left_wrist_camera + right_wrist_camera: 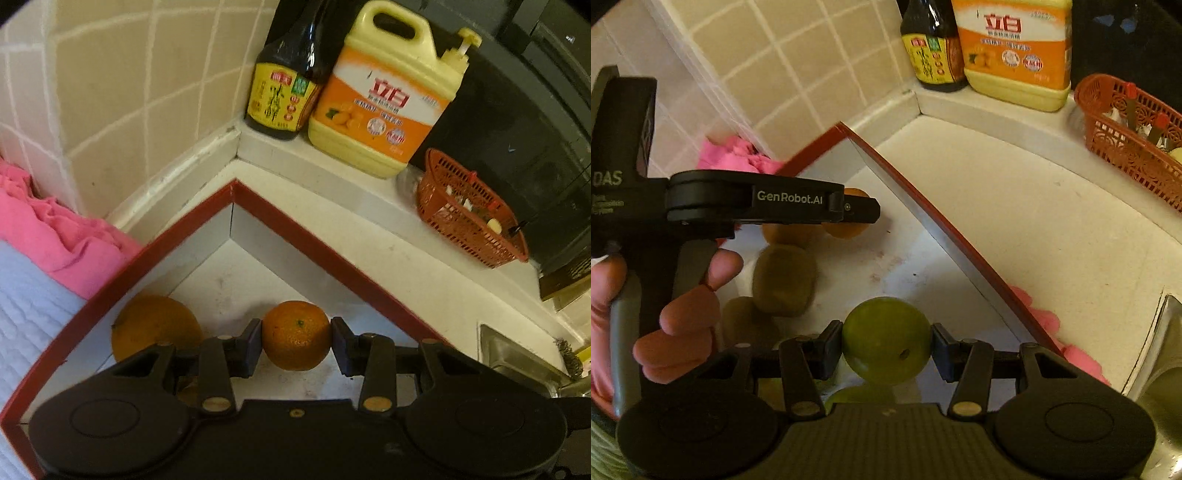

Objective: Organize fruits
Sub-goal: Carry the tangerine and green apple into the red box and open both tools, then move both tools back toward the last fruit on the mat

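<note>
I have a small orange (296, 335) clenched between the pads of my left tongs (296, 341), held over the red-rimmed box (295, 236), near its far corner. I grip it across its middle so the round skin cannot roll out. Just left of it in the box lies a larger orange (155, 325), so I judge this one is going down beside its own kind.

My right tongs (886, 343) grasp a green round fruit (886, 341) the same way, over the near part of the box. Two brown kiwis (785, 278) lie in the box between that fruit and the oranges. I reckon the sorts are being kept in groups.

Beyond the box's far corner, on the desk (1015, 206), stand a soy sauce bottle (286, 88) and a yellow detergent jug (388, 96); to the right of these is a red basket (469, 214).
</note>
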The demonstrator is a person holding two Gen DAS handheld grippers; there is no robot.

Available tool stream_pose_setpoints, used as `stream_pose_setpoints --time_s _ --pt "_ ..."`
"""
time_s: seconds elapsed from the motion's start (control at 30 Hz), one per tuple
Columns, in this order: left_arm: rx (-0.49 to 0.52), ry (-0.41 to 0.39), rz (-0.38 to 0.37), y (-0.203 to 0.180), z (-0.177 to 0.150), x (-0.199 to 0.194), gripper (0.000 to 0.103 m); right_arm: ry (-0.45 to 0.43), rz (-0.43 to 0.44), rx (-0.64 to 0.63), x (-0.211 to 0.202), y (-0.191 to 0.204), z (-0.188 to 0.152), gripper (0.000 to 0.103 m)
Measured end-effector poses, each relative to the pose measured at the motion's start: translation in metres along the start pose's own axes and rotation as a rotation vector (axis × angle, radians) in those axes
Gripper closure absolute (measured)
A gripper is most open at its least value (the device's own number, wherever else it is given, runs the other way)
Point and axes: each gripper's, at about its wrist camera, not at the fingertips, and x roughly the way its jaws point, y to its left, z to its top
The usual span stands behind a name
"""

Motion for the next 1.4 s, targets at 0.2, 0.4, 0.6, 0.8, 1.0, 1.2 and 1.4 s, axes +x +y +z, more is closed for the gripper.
stream_pose_setpoints --time_s 0.2,0.4,0.6,0.8,1.0,1.2,1.4 --pt "0.026 0.023 0.026 0.000 -0.010 0.017 0.056 0.022 -0.030 -0.003 0.014 -0.003 -0.001 0.051" --pt "0.033 0.031 0.038 -0.002 -0.015 0.020 0.055 0.037 -0.052 -0.030 0.020 0.001 -0.007 0.051" --pt "-0.006 0.040 0.026 0.003 -0.016 0.015 0.050 0.049 -0.051 -0.014 0.019 -0.002 -0.008 0.050" --pt "-0.027 -0.040 0.024 0.005 -0.014 -0.025 0.037 -0.018 -0.026 0.022 -0.016 -0.007 -0.009 0.045" --pt "-0.031 -0.138 0.036 0.009 -0.020 -0.088 0.035 -0.097 -0.017 0.070 -0.061 -0.010 -0.021 0.042" --pt "-0.063 -0.232 0.073 0.032 -0.047 -0.158 0.034 -0.163 0.018 0.082 -0.095 -0.001 -0.024 0.040" --pt "-0.111 -0.343 0.165 0.067 -0.083 -0.245 0.033 -0.225 0.103 0.017 -0.118 0.040 -0.021 0.038"
